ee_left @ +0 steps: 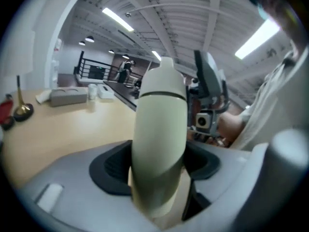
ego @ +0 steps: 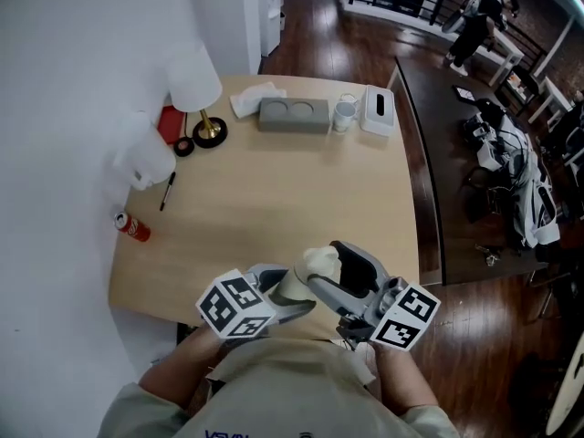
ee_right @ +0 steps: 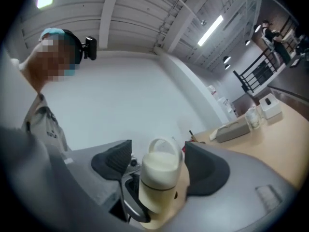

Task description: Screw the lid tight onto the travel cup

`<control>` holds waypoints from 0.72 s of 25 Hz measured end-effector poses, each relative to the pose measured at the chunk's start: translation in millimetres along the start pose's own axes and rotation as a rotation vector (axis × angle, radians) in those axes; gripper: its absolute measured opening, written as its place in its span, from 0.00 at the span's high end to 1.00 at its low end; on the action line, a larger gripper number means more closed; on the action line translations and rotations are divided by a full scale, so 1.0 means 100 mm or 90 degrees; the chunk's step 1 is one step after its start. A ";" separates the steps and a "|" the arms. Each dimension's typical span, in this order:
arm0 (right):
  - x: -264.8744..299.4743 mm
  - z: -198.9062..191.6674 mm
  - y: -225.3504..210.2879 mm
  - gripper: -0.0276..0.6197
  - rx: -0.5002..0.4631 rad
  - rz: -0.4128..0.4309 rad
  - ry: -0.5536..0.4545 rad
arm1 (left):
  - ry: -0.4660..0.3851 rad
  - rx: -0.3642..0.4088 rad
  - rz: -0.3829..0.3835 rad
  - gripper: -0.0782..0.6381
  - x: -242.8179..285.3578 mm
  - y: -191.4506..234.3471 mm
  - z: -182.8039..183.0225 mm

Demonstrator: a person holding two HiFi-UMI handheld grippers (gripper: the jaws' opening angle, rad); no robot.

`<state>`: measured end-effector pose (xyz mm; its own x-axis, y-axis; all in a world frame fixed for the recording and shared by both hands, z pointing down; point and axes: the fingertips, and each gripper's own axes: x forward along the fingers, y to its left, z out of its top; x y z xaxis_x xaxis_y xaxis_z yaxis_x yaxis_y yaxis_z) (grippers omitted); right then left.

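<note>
A cream travel cup with its lid on is held in the air over the near edge of the wooden table. My left gripper is shut on the cup's body, with a dark pad pressed on each side. My right gripper comes in from the right at the cup's top. In the right gripper view the lid, with its loop handle, sits between the right gripper's jaws. Those jaws stand open, with a gap at each pad.
At the table's far side stand a white lamp, a grey box, a glass and a tissue box. A red can and a pen lie at the left. A dark table borders the right.
</note>
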<state>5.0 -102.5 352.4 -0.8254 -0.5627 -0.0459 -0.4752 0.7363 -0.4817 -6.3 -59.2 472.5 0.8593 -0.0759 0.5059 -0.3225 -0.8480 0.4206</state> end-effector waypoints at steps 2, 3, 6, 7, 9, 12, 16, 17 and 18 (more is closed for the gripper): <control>-0.06 0.06 0.11 0.44 -0.012 0.058 0.016 | -0.024 -0.029 -0.121 0.44 -0.08 -0.20 0.06; -0.09 0.09 0.17 0.44 -0.015 0.088 0.025 | -0.035 -0.039 -0.177 0.44 -0.12 -0.30 0.10; -0.16 0.14 0.33 0.44 -0.010 0.174 0.054 | -0.064 -0.056 -0.332 0.44 -0.28 -0.57 0.21; -0.17 0.14 0.37 0.44 -0.006 0.200 0.063 | -0.069 -0.054 -0.373 0.44 -0.33 -0.64 0.24; -0.19 0.15 0.46 0.44 0.004 0.246 0.076 | -0.070 -0.039 -0.430 0.44 -0.39 -0.73 0.25; -0.22 0.15 0.57 0.44 0.013 0.296 0.089 | -0.058 -0.019 -0.482 0.44 -0.43 -0.81 0.22; -0.22 0.09 0.66 0.44 0.007 0.328 0.118 | -0.048 -0.002 -0.520 0.44 -0.46 -0.91 0.18; -0.21 0.07 0.67 0.44 0.007 0.334 0.122 | -0.046 0.000 -0.524 0.44 -0.47 -0.93 0.17; -0.20 0.06 0.69 0.44 0.008 0.341 0.124 | -0.043 0.002 -0.527 0.44 -0.46 -0.94 0.17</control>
<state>-9.4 -42.7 314.8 -0.9918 -0.0318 -0.1241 0.0272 0.8944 -0.4465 -9.0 15.6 396.8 0.8400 0.5425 -0.0124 0.4257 -0.6445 0.6351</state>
